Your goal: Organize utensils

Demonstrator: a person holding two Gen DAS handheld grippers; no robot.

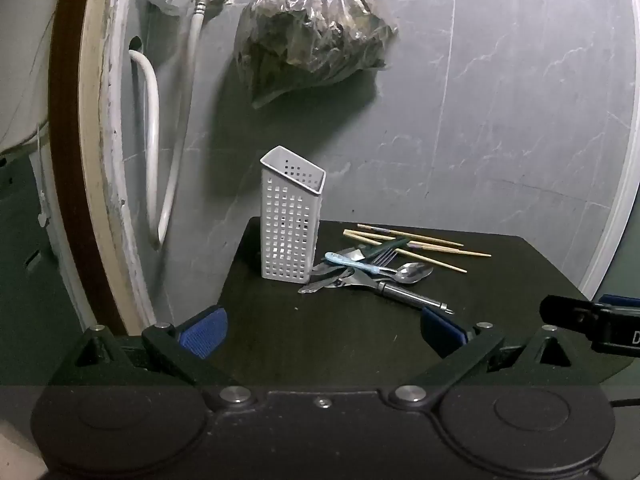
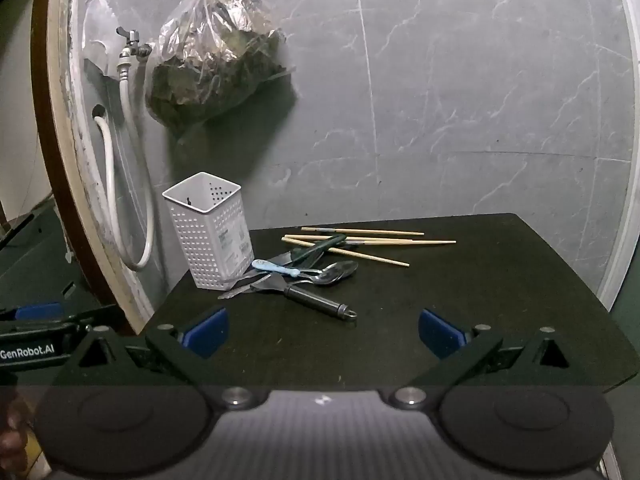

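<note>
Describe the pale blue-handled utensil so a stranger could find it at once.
Start at the tall white perforated plastic holder on the dark table. Beside its base lies a cutlery heap; the pale blue-handled utensil lies on top, the only blue piece among metal.

Two matching handheld grippers, each of matte black plastic. The left gripper (image 1: 323, 330) has angled black finger arms tipped with ribbed blue pads (image 1: 204, 332), silver screws at the pivots and two round black discs on its body. The right gripper (image 2: 323, 330) looks alike; white lettering reads GenRobot.AI on the neighbouring tool's side
</note>
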